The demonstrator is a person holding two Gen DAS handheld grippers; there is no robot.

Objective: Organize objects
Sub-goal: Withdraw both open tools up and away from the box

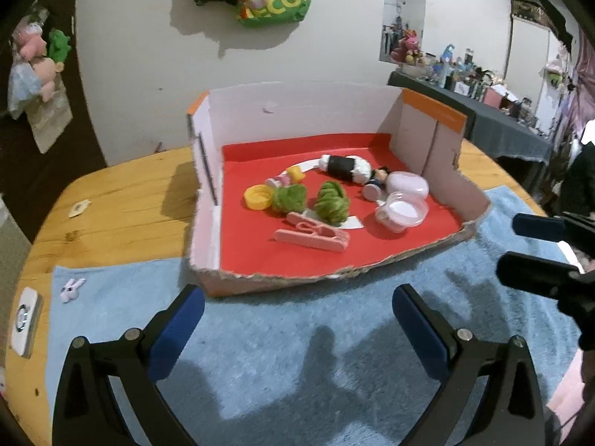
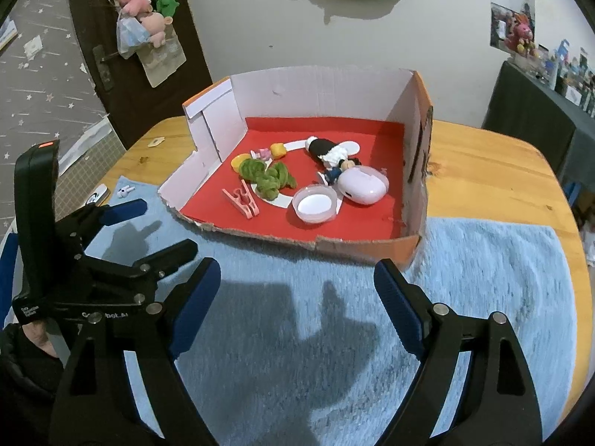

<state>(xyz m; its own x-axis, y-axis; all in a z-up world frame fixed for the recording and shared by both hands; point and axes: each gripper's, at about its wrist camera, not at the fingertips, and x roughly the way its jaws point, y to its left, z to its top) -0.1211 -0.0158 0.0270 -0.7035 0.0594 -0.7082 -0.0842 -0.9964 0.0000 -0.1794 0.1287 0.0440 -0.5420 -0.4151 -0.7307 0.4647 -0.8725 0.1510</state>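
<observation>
A cardboard box (image 1: 297, 111) (image 2: 316, 85) with a red floor stands on the blue towel (image 1: 297, 334) (image 2: 297, 316). In it lie a pink clothespin (image 1: 312, 236) (image 2: 241, 199), two green fuzzy balls (image 1: 331, 202) (image 2: 267, 178), a yellow cap (image 1: 257, 197), a black-and-white doll (image 1: 346, 167) (image 2: 329, 150), a small figure (image 1: 375, 182), and an open pale pink case (image 1: 401, 204) (image 2: 334, 195). My left gripper (image 1: 297, 316) is open and empty over the towel, in front of the box. My right gripper (image 2: 297, 290) is open and empty, also before the box; it shows at the left wrist view's right edge (image 1: 535, 249).
A tiny white bunny toy (image 1: 72, 288) (image 2: 124, 190) lies on the towel's left end. A white device (image 1: 24, 321) lies on the wooden table (image 1: 111, 204) beside it. A dark door with hung plush toys (image 2: 145, 18) is behind left. A cluttered side table (image 1: 502, 111) stands at right.
</observation>
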